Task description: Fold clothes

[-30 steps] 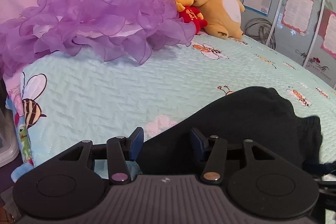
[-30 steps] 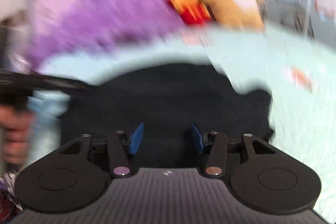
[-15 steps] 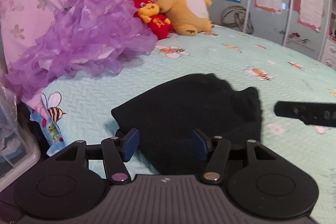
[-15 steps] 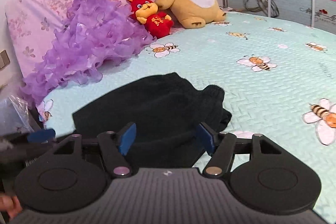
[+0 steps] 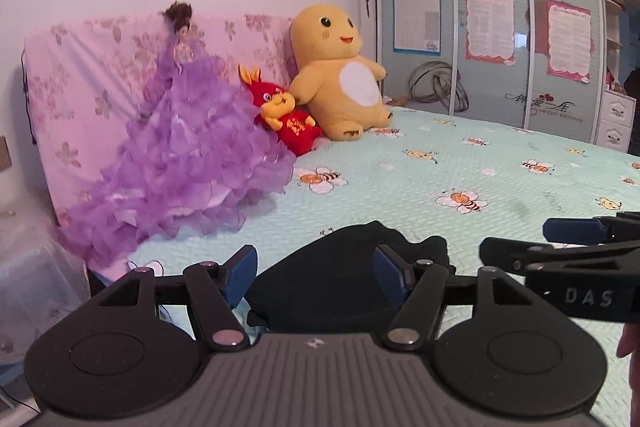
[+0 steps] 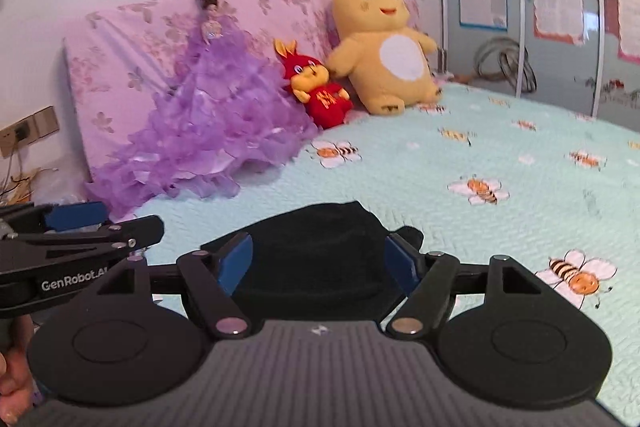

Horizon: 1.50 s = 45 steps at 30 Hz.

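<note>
Both the left gripper (image 5: 314,269) and the right gripper (image 6: 318,259) are lifting away from the folded black garment (image 6: 320,247) lying near the bed (image 6: 500,155) edge, fingers having just been opening, now apart and empty, suggesting this fold is finished.

Bee-print bed (image 5: 460,163), glass-fronted wardrobe (image 5: 492,39)

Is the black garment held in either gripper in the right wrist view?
No: the black garment lies on the bed, clear of both open grippers.
</note>
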Available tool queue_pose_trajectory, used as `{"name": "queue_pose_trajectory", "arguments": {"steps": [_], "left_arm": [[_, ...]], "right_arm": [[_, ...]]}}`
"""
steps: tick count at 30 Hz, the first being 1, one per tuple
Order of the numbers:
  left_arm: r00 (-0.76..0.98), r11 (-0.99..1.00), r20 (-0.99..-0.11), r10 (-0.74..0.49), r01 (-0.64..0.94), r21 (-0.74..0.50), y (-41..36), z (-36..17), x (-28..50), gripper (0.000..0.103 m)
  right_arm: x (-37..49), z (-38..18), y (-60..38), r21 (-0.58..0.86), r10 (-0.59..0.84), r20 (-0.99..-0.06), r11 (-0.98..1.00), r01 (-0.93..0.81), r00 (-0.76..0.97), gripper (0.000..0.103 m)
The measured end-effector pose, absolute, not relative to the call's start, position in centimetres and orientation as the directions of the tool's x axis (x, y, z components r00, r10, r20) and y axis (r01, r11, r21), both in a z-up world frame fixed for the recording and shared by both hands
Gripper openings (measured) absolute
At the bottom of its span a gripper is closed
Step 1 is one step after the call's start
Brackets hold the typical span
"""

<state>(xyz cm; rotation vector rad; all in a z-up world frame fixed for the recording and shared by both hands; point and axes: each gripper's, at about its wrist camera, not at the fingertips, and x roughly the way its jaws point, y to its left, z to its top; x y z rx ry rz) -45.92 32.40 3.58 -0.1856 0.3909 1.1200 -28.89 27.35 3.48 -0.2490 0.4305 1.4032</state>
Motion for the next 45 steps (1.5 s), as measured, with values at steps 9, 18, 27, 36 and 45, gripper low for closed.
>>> {"name": "queue_pose_trajectory", "arguments": {"steps": [9,18,27,36,45], "left_arm": [[0.385,0.437,-0.357,0.851,-0.896,0.077,29.5,5.6,-45.5,0.068],[0.393,0.443,-0.337,0.856,-0.893,0.083,27.9,6.7,-45.5,0.068],[0.391,0.441,-0.334,0.857,-0.894,0.084,27.4,7.0,-45.5,0.068],[0.392,0.44,-0.341,0.854,-0.895,0.075,27.6,6.7,-45.4,0.071],[0.387,0.43,-0.364,0.847,-0.902,0.041,28.2,6.6,-45.3,0.082]], "right_arm": [[-29.9,5.7,24.2,0.062,0.914,-0.389,0.149,-0.987,0.113,0.073],[-29.9,6.8,22.7,0.058,0.923,-0.364,0.158,-0.986,0.127,0.073],[-30.0,7.0,22.3,0.051,0.923,-0.362,0.161,-0.986,0.132,0.073],[-29.9,6.6,22.2,0.039,0.918,-0.367,0.178,-0.983,0.152,0.074],[-29.6,6.3,21.8,0.045,0.915,-0.366,0.199,-0.979,0.17,0.075]]}}
